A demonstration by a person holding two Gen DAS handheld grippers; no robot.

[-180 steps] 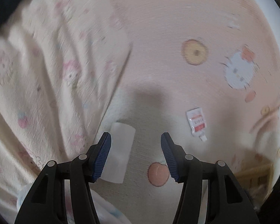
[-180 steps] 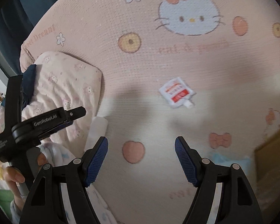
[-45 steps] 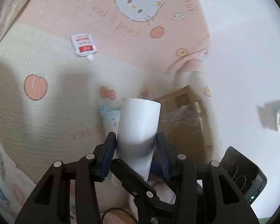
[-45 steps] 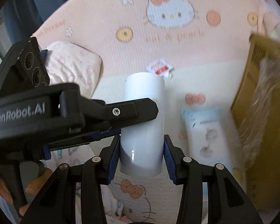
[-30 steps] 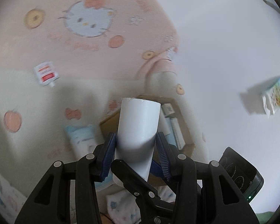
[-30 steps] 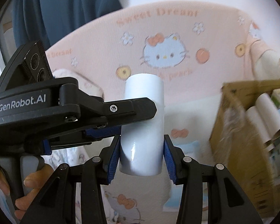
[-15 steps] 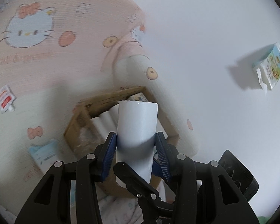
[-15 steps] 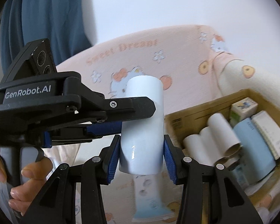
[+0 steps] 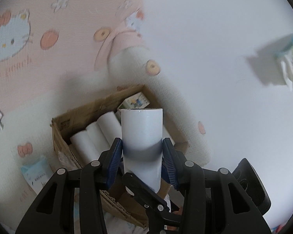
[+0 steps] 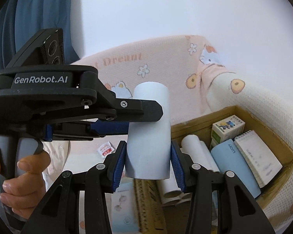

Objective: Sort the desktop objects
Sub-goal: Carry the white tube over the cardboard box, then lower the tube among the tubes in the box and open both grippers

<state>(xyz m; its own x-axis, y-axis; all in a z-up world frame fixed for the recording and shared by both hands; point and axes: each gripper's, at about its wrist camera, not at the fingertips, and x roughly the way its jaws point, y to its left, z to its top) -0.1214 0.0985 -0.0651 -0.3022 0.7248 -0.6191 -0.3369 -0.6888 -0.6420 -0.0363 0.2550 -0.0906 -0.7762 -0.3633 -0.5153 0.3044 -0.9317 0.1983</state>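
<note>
Since half a second ago both views have swung further toward the cardboard box (image 10: 263, 128), which now fills more of the right wrist view, and the white paper tube (image 9: 141, 136) has stayed clamped. The left gripper (image 9: 142, 156) holds it with both blue pads pressed on its sides, tube upright above the box. The right gripper (image 10: 148, 161) is also clamped on the tube (image 10: 149, 134), lower down, crossing the left gripper at an angle. A hand (image 10: 19, 167) wraps the left gripper's grey handle; only its fingers show. Beyond, the box holds more white tubes (image 10: 193, 146), a blue case (image 10: 232, 165), a spiral notepad (image 10: 257, 156) and a small carton (image 10: 227, 127). A red-and-white sachet (image 10: 106, 149) lies on the printed blanket (image 10: 166, 58), half hidden. The tube's lower end is cut off behind the jaws.
</note>
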